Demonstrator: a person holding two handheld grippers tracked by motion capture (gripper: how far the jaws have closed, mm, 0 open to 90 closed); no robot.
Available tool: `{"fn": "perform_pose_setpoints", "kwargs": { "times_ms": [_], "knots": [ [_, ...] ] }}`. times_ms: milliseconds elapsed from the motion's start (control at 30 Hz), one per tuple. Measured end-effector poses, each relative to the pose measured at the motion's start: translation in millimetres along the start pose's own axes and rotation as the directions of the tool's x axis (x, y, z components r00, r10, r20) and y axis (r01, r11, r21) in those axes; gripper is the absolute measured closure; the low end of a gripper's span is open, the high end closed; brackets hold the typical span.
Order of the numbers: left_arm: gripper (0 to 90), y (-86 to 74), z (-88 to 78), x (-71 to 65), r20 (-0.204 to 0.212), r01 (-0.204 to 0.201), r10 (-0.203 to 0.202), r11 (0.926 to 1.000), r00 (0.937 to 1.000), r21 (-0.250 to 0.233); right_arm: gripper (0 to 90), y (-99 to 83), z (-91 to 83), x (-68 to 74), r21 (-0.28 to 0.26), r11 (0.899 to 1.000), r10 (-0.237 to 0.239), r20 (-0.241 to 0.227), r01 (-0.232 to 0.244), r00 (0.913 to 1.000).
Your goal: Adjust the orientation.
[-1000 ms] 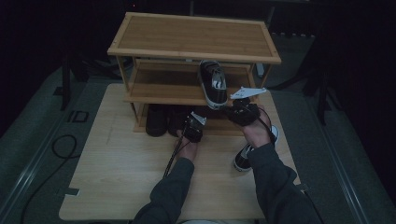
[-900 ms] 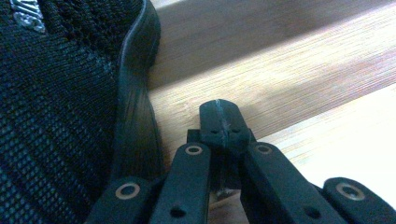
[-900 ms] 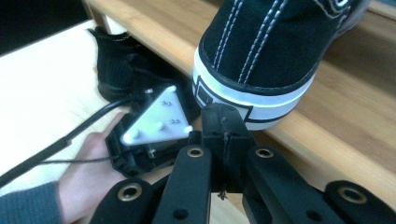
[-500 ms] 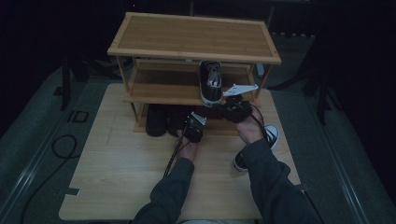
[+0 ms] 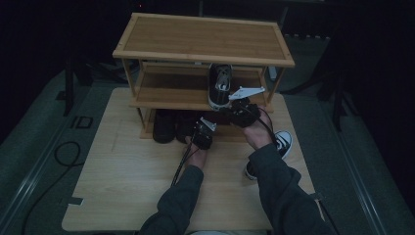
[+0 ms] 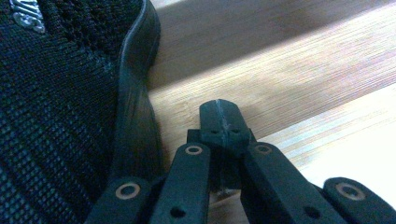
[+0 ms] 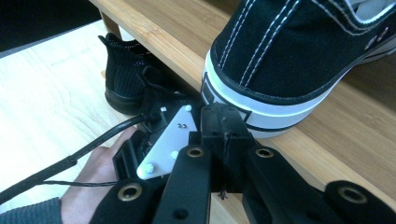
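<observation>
A black-and-white canvas sneaker (image 5: 220, 84) stands on the middle shelf of a wooden shoe rack (image 5: 161, 98), toe pointing inward. My right gripper (image 5: 230, 105) is shut with nothing in it, and its tips (image 7: 223, 120) sit right at the white heel edge of that sneaker (image 7: 299, 51). My left gripper (image 5: 198, 132) rests low on the wooden board beside a black mesh shoe (image 6: 56, 93). Its jaws (image 6: 219, 116) are shut and hold nothing. A second matching sneaker (image 5: 281, 142) lies on the board by the right forearm.
Two black mesh shoes (image 5: 164, 127) stand under the rack's lowest shelf. The rack's top shelf (image 5: 203, 39) is bare. The rack stands on a wooden board (image 5: 127, 181) with dark floor around it. A cable (image 5: 58, 156) loops on the floor at the left.
The sneaker on the middle shelf has turned from slanted to straight and slid deeper in. My right gripper moved left and forward behind its heel. The left gripper stayed put.
</observation>
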State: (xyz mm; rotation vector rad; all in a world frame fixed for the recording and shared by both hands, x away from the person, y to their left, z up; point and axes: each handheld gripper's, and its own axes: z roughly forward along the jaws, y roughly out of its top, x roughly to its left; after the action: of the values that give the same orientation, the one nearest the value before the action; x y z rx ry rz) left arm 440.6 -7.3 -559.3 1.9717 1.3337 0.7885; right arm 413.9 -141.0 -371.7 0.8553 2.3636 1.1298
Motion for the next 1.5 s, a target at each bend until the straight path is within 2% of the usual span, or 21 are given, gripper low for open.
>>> {"fn": "perform_pose_setpoints", "kwargs": {
  "times_ms": [300, 367, 433, 600, 800, 1033, 1200, 1500],
  "knots": [
    [90.0, 0.0, -0.1, -0.2, -0.002, -0.002, 0.002, 1.0000, 1.0000, 0.000, 90.0, 0.1, 1.8, -3.3, 0.002, 1.000, 0.014, 0.003, -0.014, 0.9999],
    [90.0, 0.0, -0.1, -0.3, -0.002, -0.002, 0.002, 1.0000, 1.0000, 0.000, 84.3, -0.9, 0.9, -4.0, -0.001, 1.000, 0.018, -0.011, -0.018, 0.9998],
    [90.0, 0.0, -0.1, -0.2, -0.001, -0.003, 0.003, 1.0000, 1.0000, 0.000, 83.2, -2.5, -1.2, -2.3, 0.005, 1.000, 0.008, 0.008, -0.008, 0.9999],
    [90.0, 0.0, -0.1, -0.3, -0.003, -0.005, 0.005, 1.0000, 1.0000, -0.001, 78.4, -10.4, -9.5, -7.3, 0.015, 1.000, 0.024, 0.022, -0.024, 0.9995],
    [90.0, 0.0, -0.1, -0.6, -0.002, -0.008, 0.008, 1.0000, 1.0000, 0.000, 69.6, -21.6, -19.6, -9.3, 0.061, 0.998, 0.018, 0.049, -0.021, 0.9986],
    [90.0, 0.1, -0.2, -0.7, -0.003, -0.011, 0.011, 0.9999, 0.9999, 0.002, 60.0, -38.0, -28.1, -15.0, 0.087, 0.996, 0.019, 0.044, -0.023, 0.9989],
    [90.0, 0.1, -0.1, -0.9, -0.005, -0.012, 0.012, 0.9999, 0.9999, 0.001, 57.1, -48.3, -32.9, -20.9, 0.102, 0.993, 0.055, 0.037, -0.058, 0.9978],
    [90.0, 0.1, -0.2, -0.7, -0.004, -0.014, 0.014, 0.9999, 0.9999, 0.003, 54.1, -59.0, -38.1, -26.0, 0.122, 0.989, 0.073, 0.050, -0.078, 0.9961]
  ]
}}
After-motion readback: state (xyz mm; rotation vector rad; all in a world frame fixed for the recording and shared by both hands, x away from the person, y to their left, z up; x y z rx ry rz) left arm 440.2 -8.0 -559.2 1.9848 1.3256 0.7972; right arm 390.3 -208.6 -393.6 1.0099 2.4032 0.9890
